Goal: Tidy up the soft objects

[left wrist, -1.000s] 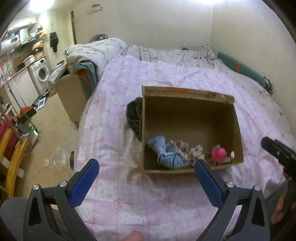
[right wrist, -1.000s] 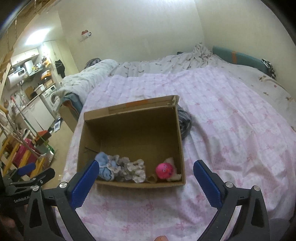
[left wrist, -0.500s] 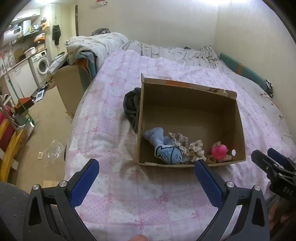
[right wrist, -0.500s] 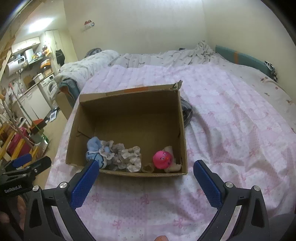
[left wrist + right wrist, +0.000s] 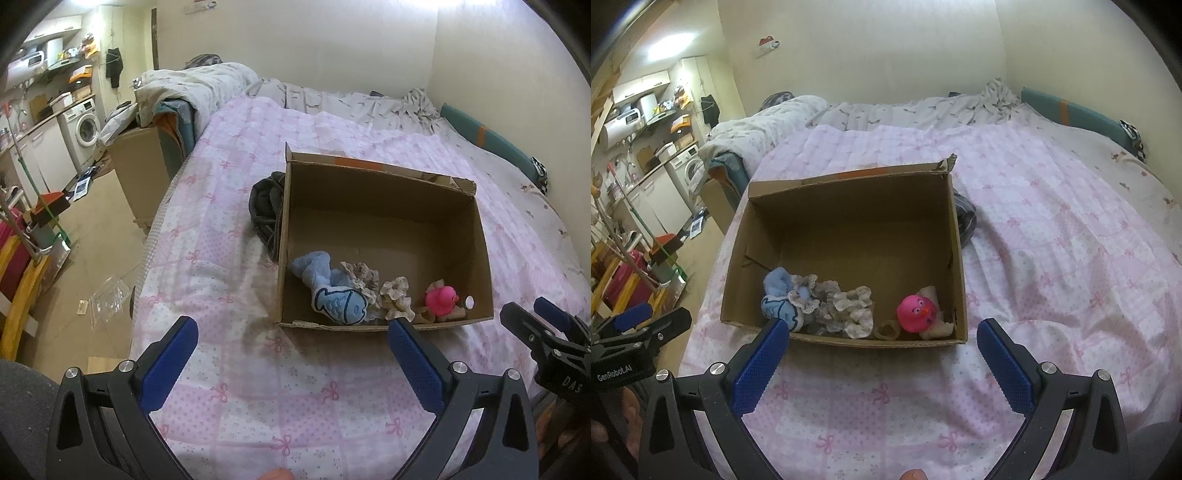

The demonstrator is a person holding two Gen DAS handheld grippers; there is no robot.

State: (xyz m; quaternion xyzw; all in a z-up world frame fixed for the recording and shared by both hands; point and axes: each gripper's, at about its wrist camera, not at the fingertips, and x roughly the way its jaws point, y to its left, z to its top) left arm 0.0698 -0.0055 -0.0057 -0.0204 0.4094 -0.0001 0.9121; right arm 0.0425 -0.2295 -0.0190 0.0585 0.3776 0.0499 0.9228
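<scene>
1. Four soft things lie in a row along the near wall of an open cardboard box (image 5: 846, 236): a blue fish-print plush (image 5: 781, 301), two frilly scrunchies (image 5: 846, 308), and a pink round-faced toy (image 5: 916, 312) on a pale cloth.
2. Outside the box, a dark bundle of fabric (image 5: 264, 206) lies against its side wall.
3. Under it all is a bed spread with a pink bow-patterned quilt (image 5: 1052, 236); a grey rumpled blanket (image 5: 207, 85) is heaped at the far end.
4. Beyond the bed, a washing machine (image 5: 83, 127) stands under a cluttered counter.
5. Both tongs hover above the quilt before the box, released and gripping nothing: the left gripper (image 5: 291, 356) and the right gripper (image 5: 882, 354), jaws spread wide.
</scene>
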